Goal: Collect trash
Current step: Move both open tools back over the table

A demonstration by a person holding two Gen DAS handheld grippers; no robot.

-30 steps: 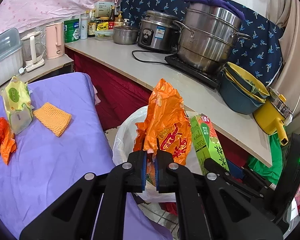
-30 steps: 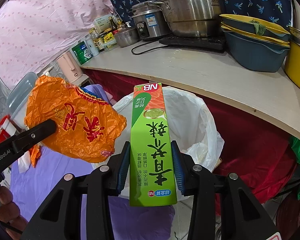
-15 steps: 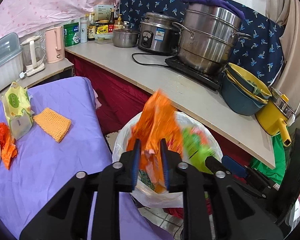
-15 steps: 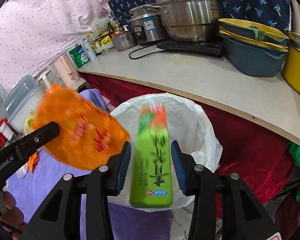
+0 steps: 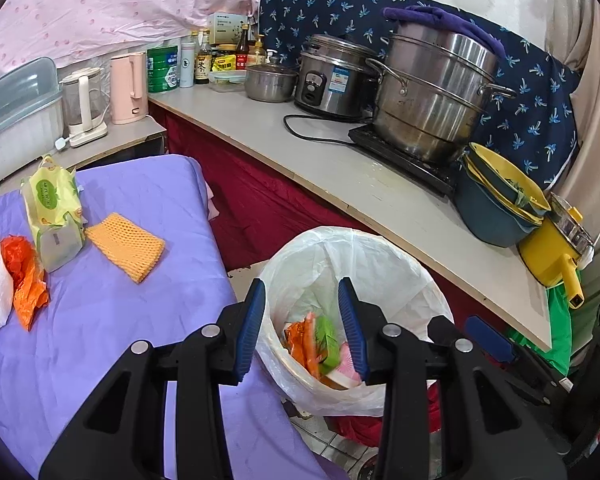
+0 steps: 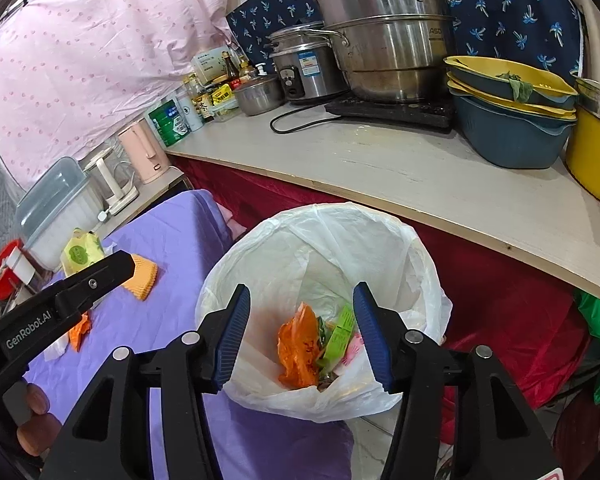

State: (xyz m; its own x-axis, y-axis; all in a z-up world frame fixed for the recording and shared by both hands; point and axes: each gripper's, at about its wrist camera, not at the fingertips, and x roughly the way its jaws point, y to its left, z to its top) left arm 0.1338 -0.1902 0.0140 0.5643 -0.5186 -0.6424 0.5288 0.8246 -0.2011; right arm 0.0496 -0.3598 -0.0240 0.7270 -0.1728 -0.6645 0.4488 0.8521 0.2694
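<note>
Right wrist view: orange wrapper (image 6: 298, 346) and green carton (image 6: 340, 336) lie in the lined bin (image 6: 260, 248).
Drop step looks finished; right gripper (image 6: 302, 334) and left gripper (image 5: 302, 326) hang above, fingers apart, empty. Next, likely reach for orange scrap (image 5: 24, 276) near the purple worktop's (image 5: 100, 340) left edge.

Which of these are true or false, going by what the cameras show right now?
1. The green carton lies inside the white bin bag. True.
2. The left gripper is clamped on the orange wrapper. False: its fingers are spread and empty; the wrapper is in the bag.
3. A yellow mesh sponge rests on the purple cloth. True.
4. The right gripper is shut. False: it is open above the bag.
</note>
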